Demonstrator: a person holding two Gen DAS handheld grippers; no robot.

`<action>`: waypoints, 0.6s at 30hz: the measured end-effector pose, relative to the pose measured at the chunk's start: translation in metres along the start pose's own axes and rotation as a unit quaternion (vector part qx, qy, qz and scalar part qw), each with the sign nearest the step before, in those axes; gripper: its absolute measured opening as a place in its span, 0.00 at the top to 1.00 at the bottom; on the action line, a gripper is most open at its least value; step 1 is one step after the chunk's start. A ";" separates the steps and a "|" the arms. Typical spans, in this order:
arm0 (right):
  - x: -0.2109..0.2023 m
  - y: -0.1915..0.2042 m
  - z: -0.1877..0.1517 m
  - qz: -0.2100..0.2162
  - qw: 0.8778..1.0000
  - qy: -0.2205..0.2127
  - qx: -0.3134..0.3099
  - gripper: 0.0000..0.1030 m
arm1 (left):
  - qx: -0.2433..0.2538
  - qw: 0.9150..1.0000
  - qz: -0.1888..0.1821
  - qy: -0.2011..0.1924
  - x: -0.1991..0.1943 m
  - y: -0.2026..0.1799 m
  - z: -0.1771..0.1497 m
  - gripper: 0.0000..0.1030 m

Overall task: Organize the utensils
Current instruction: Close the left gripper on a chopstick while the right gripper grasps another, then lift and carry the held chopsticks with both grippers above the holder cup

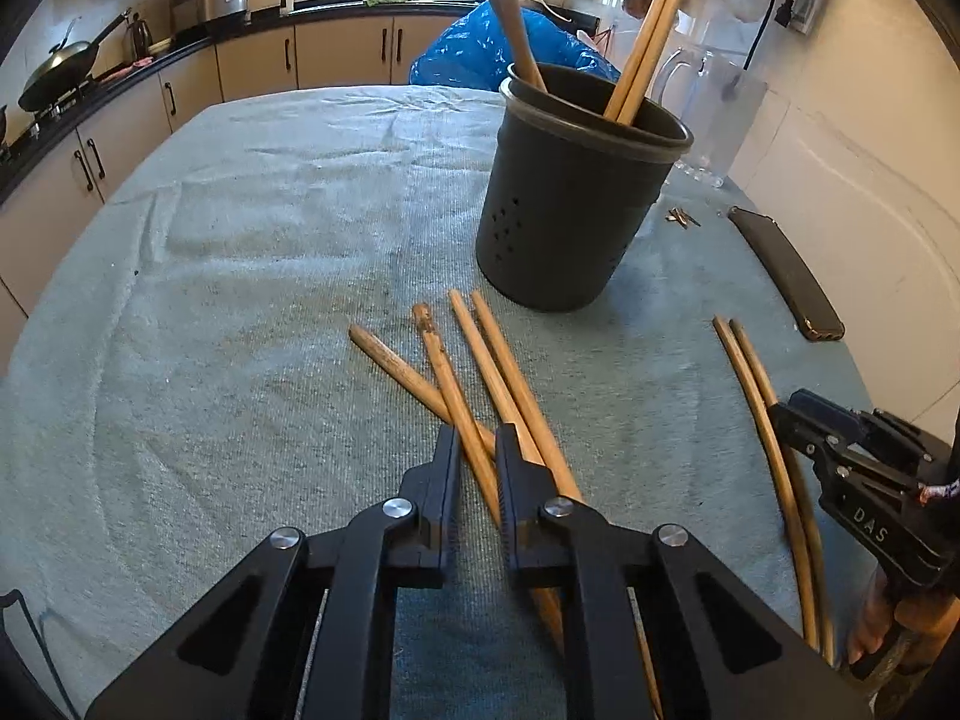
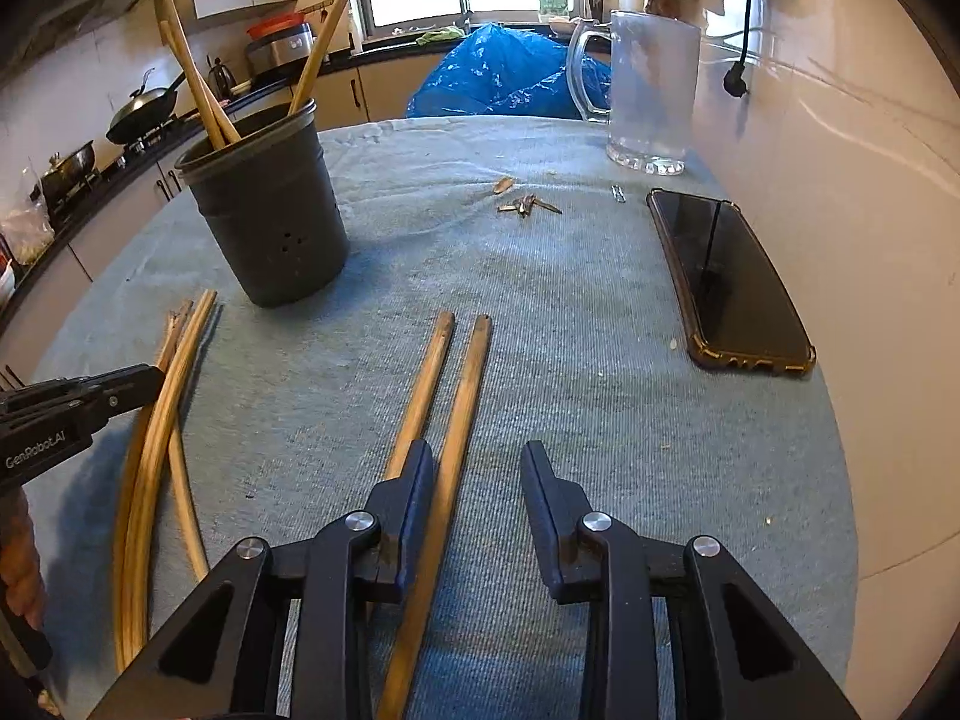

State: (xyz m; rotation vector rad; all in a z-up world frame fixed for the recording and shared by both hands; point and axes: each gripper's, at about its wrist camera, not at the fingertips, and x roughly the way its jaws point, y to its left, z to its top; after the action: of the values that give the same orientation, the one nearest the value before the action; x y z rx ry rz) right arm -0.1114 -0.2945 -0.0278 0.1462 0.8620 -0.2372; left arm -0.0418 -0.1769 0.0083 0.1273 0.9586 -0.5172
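Note:
A dark grey utensil holder (image 1: 570,198) stands on the towel-covered table and holds several wooden chopsticks; it also shows in the right wrist view (image 2: 270,210). Several loose chopsticks (image 1: 480,372) lie in front of it. My left gripper (image 1: 477,450) is partly open and low over them, with one chopstick running between its fingers. Two more chopsticks (image 2: 447,396) lie under my right gripper (image 2: 477,462), which is open, with one chopstick between its fingers and one under the left finger. The right gripper also shows in the left wrist view (image 1: 780,414).
A black phone (image 2: 732,282) lies at the table's right by the wall. A glass pitcher (image 2: 648,90) and a blue plastic bag (image 2: 504,72) stand at the far edge. Small bits of debris (image 2: 525,204) lie mid-table. Kitchen counters with a wok (image 1: 57,69) are at the left.

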 end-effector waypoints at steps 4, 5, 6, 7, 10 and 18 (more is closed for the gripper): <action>0.006 -0.001 0.008 -0.023 1.000 0.011 0.008 0.89 | -0.001 1.000 0.006 0.008 -0.007 0.005 -0.003 0.94; 0.006 -0.005 0.010 -0.017 1.000 0.016 0.020 0.90 | -0.002 1.000 0.005 0.011 -0.008 0.009 -0.005 0.94; 0.006 -0.007 0.009 -0.014 0.999 0.018 0.026 0.91 | -0.003 1.000 0.005 0.013 -0.012 0.013 -0.007 0.94; 0.005 -0.010 0.009 -0.014 0.999 0.022 0.033 0.92 | -0.005 1.000 0.008 0.017 -0.017 0.021 -0.012 0.94; -0.004 -0.019 0.000 0.000 0.998 0.031 0.050 0.92 | -0.019 0.999 0.008 0.034 -0.026 0.042 -0.022 0.94; -0.041 -0.035 -0.041 0.034 0.996 0.067 0.055 0.92 | -0.004 0.997 -0.008 0.074 -0.054 0.068 -0.051 0.94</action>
State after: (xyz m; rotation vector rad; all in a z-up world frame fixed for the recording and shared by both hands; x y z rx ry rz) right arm -0.1761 -0.3130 -0.0243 0.2977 0.9756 -0.2123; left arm -0.0725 -0.0809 0.0146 0.1516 1.1064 -0.5241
